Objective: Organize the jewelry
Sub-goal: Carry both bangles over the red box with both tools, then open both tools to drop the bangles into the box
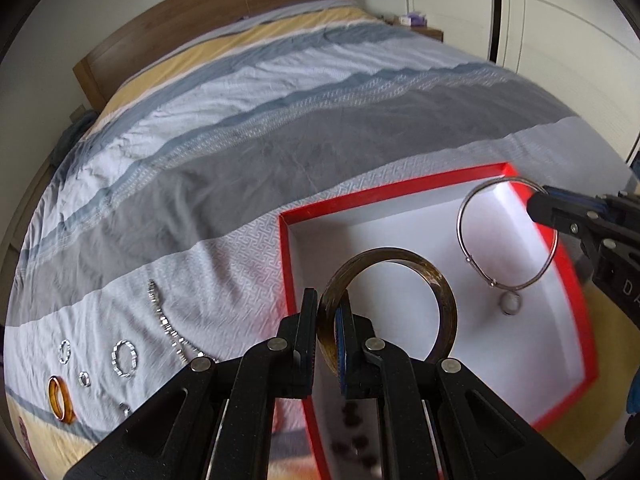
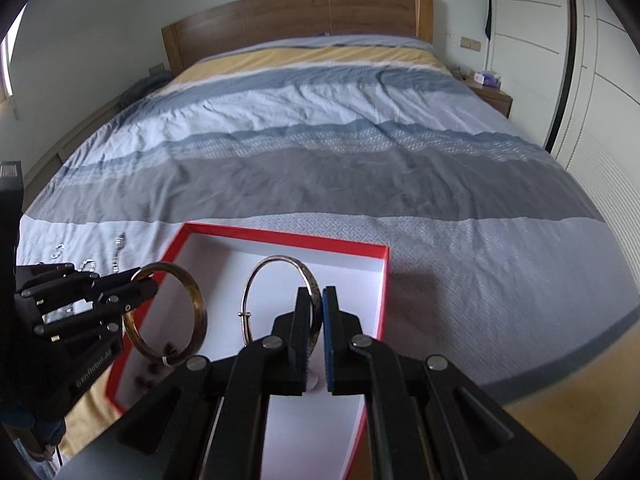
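A red box (image 1: 384,193) with a white inside lies on the bed; it also shows in the right wrist view (image 2: 280,236). My left gripper (image 1: 327,300) is shut on a brown amber bangle (image 1: 444,292) and holds it upright over the box's left part. My right gripper (image 2: 318,292) is shut on a thin silver bangle (image 2: 276,259) with a small bell, held over the box. In the left wrist view the silver bangle (image 1: 464,216) hangs at the box's far right. Dark beads (image 1: 352,416) lie inside the box.
On the bedspread left of the box lie a silver chain (image 1: 162,316), a small amber ring (image 1: 60,398), and several silver rings (image 1: 124,358). The striped bedspread (image 2: 340,168) stretches to a wooden headboard (image 2: 296,16). A nightstand (image 2: 490,94) and a wardrobe stand at the right.
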Demonstrator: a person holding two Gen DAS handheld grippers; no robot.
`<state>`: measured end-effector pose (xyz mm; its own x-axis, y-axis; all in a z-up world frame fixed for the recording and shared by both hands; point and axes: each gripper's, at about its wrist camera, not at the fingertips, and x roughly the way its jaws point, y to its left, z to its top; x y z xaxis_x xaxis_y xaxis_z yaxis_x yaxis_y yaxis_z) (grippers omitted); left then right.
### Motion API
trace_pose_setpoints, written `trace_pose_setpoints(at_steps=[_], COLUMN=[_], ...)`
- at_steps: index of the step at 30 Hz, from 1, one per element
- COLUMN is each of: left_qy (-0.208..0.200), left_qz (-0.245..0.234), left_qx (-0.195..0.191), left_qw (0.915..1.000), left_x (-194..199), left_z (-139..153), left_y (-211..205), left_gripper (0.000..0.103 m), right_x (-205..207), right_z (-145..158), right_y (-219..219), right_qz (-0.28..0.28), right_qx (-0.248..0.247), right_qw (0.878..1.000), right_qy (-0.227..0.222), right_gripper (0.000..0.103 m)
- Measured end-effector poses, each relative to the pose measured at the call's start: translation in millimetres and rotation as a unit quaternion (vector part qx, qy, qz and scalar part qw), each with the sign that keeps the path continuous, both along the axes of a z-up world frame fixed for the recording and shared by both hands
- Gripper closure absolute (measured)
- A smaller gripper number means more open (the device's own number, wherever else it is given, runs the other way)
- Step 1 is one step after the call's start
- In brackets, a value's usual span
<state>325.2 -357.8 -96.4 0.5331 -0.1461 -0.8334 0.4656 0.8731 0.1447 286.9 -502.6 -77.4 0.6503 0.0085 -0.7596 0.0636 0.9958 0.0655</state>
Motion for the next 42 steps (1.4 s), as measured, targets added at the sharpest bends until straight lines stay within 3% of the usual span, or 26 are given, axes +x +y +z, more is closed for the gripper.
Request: trace_pose_setpoints(at_steps=[10,24,29,31,38,42], left_qy=[0.044,0.078,0.097,0.085,0.043,0.023], left_qz=[0.01,0.03,0.025,0.027,0.024,0.026], left_qx=[-0.006,-0.043,-0.075,-0.081,-0.129,-0.134], left_qw=[0.999,0.9956,0.9921,0.9927,0.9904,0.9904], left_x=[20.2,35.0,36.5,31.3,-5.7,-34.4], left_z=[-43.3,-47.1,-39.8,-29.2,20.1,52.1], left_y=[-10.7,0.9,11.2,13.8,32.0,50.5], left_gripper=[0.094,0.092,0.087,0.075,0.074,0.074], right_x=[44.5,55.7,40.7,31.7,-21.4,-57.5], right_z=[-37.3,-52.9,-29.7,-16.1,44.9,81.9], right_y=[-5.4,5.2,3.7,1.9,-5.2,7.6], right_qz=[0.017,0.032,0.028,0.025,-0.009,-0.012], right_qx=[-0.028,-0.077,-0.072,-0.07,-0.025,-0.008], right_qw=[0.997,0.99,0.993,0.994,0.999,1.0], right_qy=[0.065,0.114,0.091,0.078,0.02,-0.019], right_gripper=[0.098,0.096,0.096,0.095,0.09,0.081])
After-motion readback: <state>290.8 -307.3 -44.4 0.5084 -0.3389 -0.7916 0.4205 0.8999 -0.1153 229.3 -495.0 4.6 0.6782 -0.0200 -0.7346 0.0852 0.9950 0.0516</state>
